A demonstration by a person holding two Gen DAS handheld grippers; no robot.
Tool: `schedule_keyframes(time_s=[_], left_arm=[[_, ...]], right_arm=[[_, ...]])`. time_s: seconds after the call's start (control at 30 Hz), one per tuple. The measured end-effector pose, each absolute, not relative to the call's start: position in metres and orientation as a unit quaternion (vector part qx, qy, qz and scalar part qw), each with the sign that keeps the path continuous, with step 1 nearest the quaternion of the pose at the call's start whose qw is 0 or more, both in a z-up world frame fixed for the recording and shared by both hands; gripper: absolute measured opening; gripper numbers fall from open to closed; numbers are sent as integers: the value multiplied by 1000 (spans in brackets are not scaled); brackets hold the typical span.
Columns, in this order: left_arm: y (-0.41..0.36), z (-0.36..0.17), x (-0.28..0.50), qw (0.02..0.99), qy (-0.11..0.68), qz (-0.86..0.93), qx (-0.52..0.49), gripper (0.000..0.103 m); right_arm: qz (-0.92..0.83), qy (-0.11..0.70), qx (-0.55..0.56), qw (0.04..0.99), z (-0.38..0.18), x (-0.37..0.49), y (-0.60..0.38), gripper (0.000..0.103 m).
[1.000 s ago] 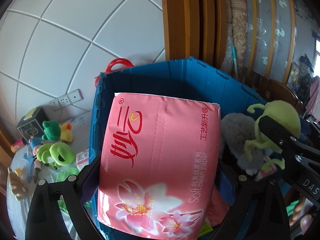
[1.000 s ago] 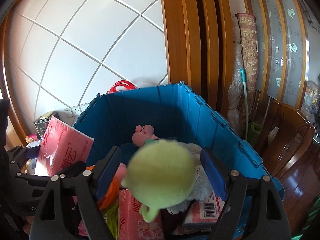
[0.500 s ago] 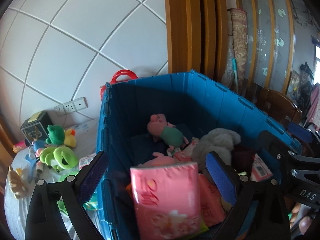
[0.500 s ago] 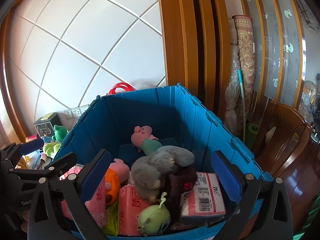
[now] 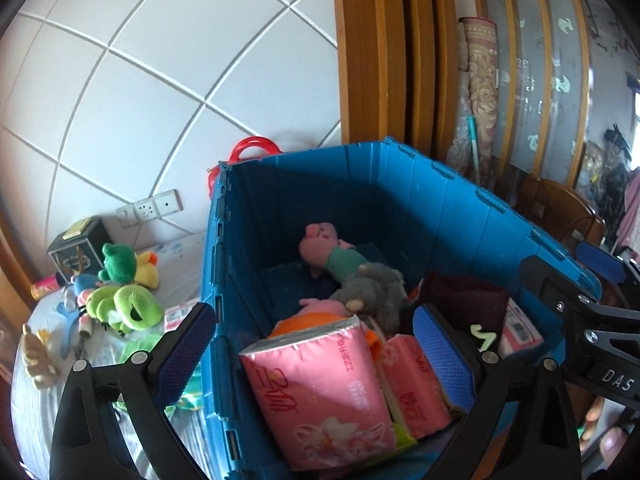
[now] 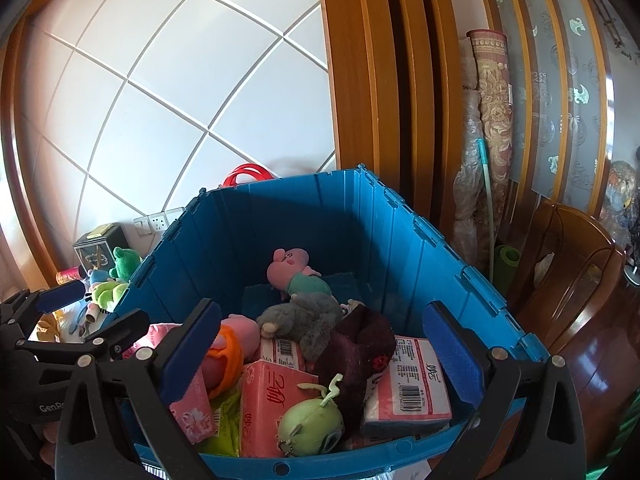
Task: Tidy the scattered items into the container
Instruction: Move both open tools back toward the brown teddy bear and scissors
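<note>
White tiled wall and orange wooden door frames stand behind the blue crate (image 6: 400,240), which we hold both grippers over. Inside it, at the near left corner, a large pink tissue pack (image 5: 320,392) leans on the left wall, with a second pink tissue pack (image 6: 272,404) just beside it and a white-and-pink barcoded pack (image 6: 412,388) toward the near right corner. On top of these packs lie a grey plush (image 6: 308,320), a dark maroon plush (image 6: 360,356) touching it, and a small green round plush (image 6: 312,426) by the near rim. A pink pig plush in a green top (image 6: 296,272) rests on the crate floor toward the far wall, and an orange-and-pink plush (image 6: 232,344) lies against the left side. Our left gripper (image 5: 316,348) hangs above the crate's near left corner, jaws spread wide and holding nothing; one finger is outside the left wall, the other over the packs. Our right gripper (image 6: 320,352) hovers over the near rim, likewise wide apart and empty. Left of the crate, on a pale cloth-covered surface (image 5: 176,276), we see green frog plushes (image 5: 124,304), another green plush with a yellow one (image 5: 124,260) and a dark box (image 5: 76,248) near the wall sockets (image 5: 150,208). A red handle (image 5: 252,148) shows behind the crate's far left corner.
</note>
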State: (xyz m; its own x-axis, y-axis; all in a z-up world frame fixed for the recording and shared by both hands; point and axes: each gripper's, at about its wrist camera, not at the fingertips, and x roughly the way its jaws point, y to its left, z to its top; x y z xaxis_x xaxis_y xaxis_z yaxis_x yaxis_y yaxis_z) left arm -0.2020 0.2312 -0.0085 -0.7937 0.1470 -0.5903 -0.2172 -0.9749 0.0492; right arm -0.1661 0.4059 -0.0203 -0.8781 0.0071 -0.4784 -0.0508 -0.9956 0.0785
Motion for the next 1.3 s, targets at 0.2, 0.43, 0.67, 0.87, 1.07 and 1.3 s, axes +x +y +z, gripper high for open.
schedule_keyframes(time_s=[0.2,0.43,0.67,0.87,1.07,1.3], left_arm=[[217,-12,-198,85,52,945,-312,100],[190,-17,-199,61,39,946,-317,100],[154,-22,-202,32,24,946,-323,100],[97,-28,-208,-7,2,944,-331,100],[20,-35,-210,-46,-25,939,-340,100],[-79,-48,-210,-82,-44,932,-351,100]], right_arm=[[967,40,-250,2,-22,-168,396,103],[966,33,-256,-17,-24,-177,377,103],[963,19,-265,-51,-27,-197,337,103],[958,1,-272,-88,-30,-215,281,103],[952,-22,-279,-126,-32,-230,207,103],[962,-73,-244,-97,-16,-223,132,103]])
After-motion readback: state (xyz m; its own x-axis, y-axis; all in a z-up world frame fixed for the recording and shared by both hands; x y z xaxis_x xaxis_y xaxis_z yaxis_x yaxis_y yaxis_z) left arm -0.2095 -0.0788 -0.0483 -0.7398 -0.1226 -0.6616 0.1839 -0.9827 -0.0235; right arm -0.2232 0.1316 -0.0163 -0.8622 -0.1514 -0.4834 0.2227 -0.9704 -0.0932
